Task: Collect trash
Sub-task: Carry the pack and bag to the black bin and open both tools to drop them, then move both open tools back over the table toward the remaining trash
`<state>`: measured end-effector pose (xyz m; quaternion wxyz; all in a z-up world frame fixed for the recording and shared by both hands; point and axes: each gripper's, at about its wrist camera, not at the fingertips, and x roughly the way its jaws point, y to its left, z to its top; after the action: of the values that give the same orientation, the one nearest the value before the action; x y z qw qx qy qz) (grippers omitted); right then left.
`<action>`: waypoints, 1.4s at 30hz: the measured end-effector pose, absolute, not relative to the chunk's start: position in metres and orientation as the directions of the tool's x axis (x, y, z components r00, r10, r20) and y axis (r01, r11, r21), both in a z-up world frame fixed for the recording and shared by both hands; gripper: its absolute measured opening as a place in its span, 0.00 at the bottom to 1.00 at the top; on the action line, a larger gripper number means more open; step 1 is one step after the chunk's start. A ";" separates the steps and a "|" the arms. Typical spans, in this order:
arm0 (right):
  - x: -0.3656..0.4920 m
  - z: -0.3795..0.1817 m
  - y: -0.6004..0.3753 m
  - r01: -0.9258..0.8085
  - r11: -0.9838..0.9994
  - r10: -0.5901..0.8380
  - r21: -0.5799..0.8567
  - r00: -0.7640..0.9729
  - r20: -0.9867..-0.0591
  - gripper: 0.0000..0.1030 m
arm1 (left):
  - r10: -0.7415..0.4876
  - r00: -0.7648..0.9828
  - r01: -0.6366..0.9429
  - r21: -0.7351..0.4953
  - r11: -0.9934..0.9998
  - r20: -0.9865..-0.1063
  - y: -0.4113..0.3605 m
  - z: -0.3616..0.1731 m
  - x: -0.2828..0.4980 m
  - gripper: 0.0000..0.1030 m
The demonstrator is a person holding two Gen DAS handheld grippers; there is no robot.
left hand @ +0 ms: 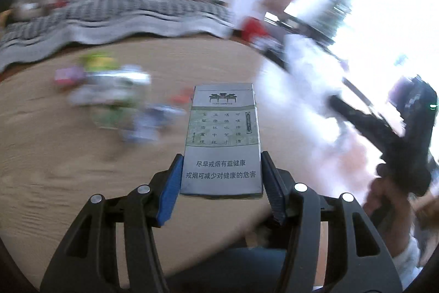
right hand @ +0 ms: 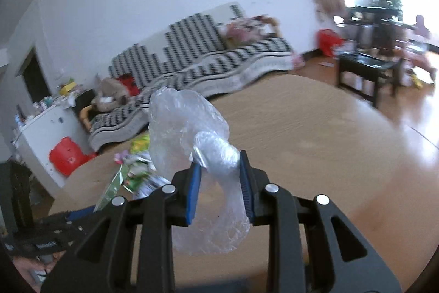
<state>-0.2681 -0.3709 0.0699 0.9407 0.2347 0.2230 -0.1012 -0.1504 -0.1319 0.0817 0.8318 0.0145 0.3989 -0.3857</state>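
Clearly, cigarette pack (left hand: 222,139) reads "FILTER CIGARETTES", "尽早戒烟有益健康".

You are holding a smooth cardboard cigarette pack (left hand: 221,140) with a silvery satin finish and a crinkled, translucent, glossy plastic bag (right hand: 192,153). The table (right hand: 301,133) shows matt pale wood grain; the sofa cover (right hand: 192,65) is striped cloth.

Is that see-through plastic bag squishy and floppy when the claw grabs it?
Probably yes. The plastic bag bunches into a thin wad where the right claw pinches it, so it looks soft. Its loose end droops below, so likely floppy. It puffs up crinkled above, suggesting it is very light.
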 end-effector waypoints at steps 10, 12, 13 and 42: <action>-0.364 -0.088 -0.433 0.547 0.722 -0.065 0.423 0.663 -0.746 0.27 | -0.414 0.104 0.861 -0.126 0.492 -0.904 -0.300 -0.036 -0.251 0.53; -0.370 -0.122 -0.439 0.579 0.684 -0.021 0.445 0.625 -0.781 0.27 | -0.336 0.069 0.867 -0.110 0.486 -0.939 -0.318 -0.072 -0.256 0.53; -0.374 -0.133 -0.440 0.587 0.674 -0.008 0.449 0.613 -0.790 0.27 | -0.308 0.056 0.868 -0.106 0.485 -0.950 -0.323 -0.085 -0.257 0.53; -0.259 0.018 -0.387 0.360 0.886 -0.117 0.291 0.783 -0.611 0.94 | -0.268 0.615 0.494 0.097 0.864 -0.741 -0.135 0.068 -0.128 0.94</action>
<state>-0.2589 -0.3871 0.0181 0.9227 0.2002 0.3032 -0.1294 -0.1280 -0.1345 0.0684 0.8865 0.1474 0.3823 -0.2148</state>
